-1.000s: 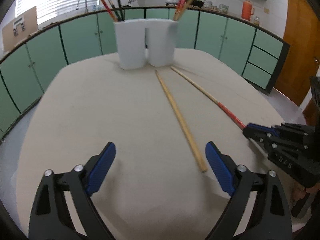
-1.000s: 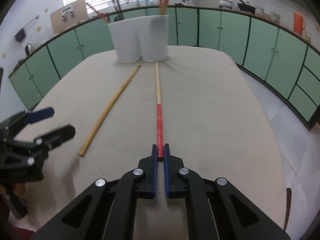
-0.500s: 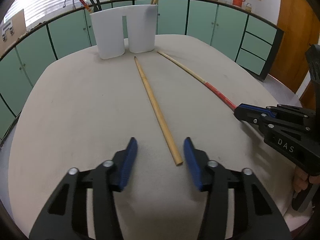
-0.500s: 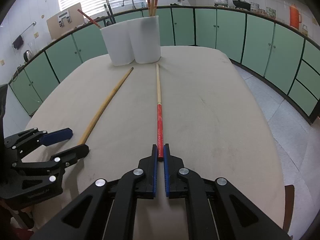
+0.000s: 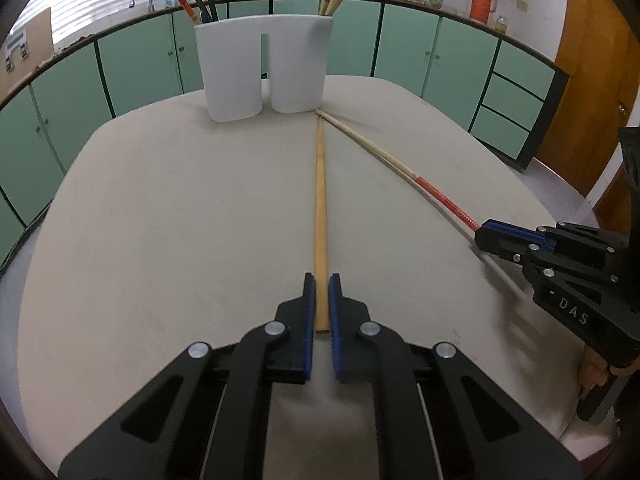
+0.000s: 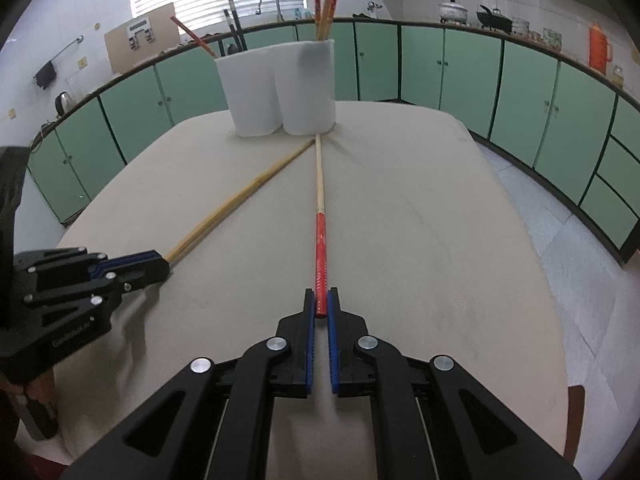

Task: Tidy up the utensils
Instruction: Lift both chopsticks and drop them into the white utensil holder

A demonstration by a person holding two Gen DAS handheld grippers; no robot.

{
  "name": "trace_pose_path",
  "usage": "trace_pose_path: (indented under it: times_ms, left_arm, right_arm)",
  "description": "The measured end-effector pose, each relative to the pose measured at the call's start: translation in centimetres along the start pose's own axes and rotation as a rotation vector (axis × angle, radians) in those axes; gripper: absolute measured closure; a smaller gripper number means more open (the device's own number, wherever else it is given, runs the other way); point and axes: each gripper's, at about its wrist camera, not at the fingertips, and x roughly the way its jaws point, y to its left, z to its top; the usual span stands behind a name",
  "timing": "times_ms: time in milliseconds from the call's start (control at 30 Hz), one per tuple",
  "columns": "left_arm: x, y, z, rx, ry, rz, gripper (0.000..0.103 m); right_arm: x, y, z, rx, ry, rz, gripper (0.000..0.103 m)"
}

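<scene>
A plain wooden chopstick [image 5: 320,208] lies on the beige table, and my left gripper [image 5: 321,286] is shut on its near end. The same chopstick [image 6: 236,204] and left gripper [image 6: 162,266] show at the left of the right wrist view. A chopstick with a red handle [image 6: 320,240] runs straight ahead, its red end pinched in my shut right gripper [image 6: 320,298]. In the left wrist view that red-handled chopstick [image 5: 404,172] ends in the right gripper [image 5: 482,236]. Both far tips meet near a white two-part holder [image 5: 264,72] [image 6: 280,88] that has several chopsticks standing in it.
Green cabinets [image 5: 440,56] ring the table [image 5: 160,220], with a counter carrying pots and an orange flask [image 5: 480,2]. A wooden door [image 5: 592,80] stands at the right. A hand [image 5: 596,372] holds the right gripper's grip near the table's edge.
My left gripper has gone from wide open to shut around the near end of the plain chopstick, which now points straight at the holder. The right gripper has stayed shut on the red handle.
</scene>
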Motion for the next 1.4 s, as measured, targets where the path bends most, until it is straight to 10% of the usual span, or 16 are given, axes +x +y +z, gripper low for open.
trace_pose_path:
  times_ms: [700,1400]
  left_arm:
    - [-12.1,0.1,5.9,0.087,-0.273,0.068,0.097]
    - [-14.5,1.6,13.7,0.081,-0.396,0.018,0.097]
  right_arm:
    - [-9.2,0.4,7.6,-0.136,-0.233,-0.028,0.097]
    - [-12.1,0.6,19.1,-0.2,-0.279,0.203,0.097]
